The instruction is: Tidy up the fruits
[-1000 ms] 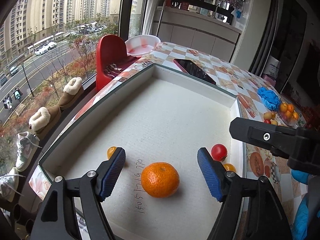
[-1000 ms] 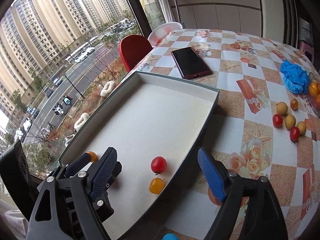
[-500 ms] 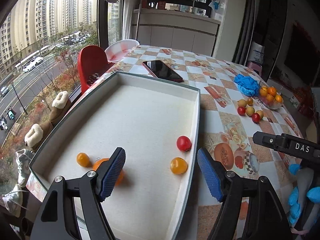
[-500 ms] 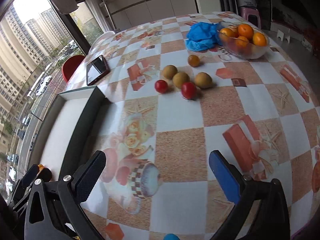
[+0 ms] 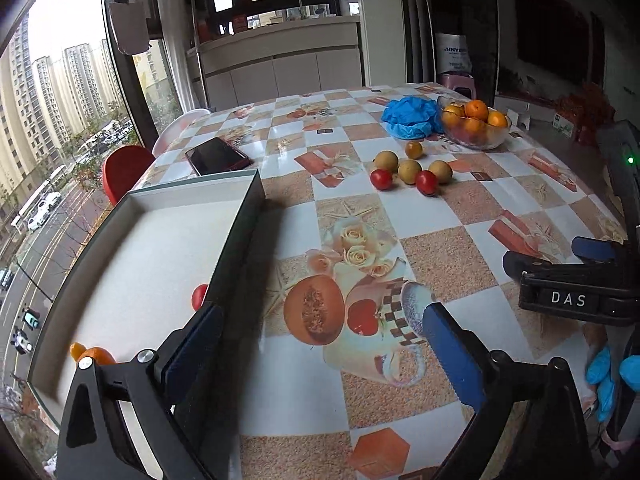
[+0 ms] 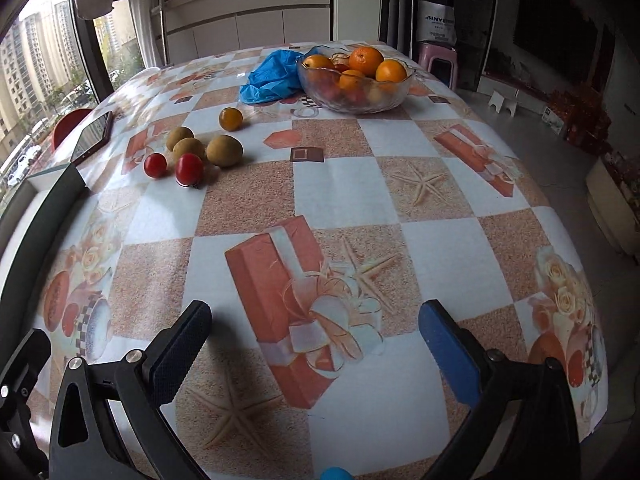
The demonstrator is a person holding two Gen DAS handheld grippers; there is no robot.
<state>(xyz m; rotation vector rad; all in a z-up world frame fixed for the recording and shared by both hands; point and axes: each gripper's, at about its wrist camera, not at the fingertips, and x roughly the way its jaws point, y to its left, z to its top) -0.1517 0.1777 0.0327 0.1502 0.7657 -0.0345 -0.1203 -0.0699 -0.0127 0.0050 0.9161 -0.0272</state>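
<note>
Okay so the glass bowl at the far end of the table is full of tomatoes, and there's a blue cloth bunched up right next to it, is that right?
Not quite. The glass bowl holds oranges, not tomatoes; the right wrist view shows them clearly. The two red tomatoes lie loose on the tablecloth. The bunched blue cloth does sit right beside the bowl.

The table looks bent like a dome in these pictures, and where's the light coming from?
Right wrist view: fisheye lens bows the table and darkens the corners. Left wrist view: the tray wall curves the same way; daylight comes from the window, so that wall throws its shadow rightward onto the cloth, with pale glare near the phone.
</note>
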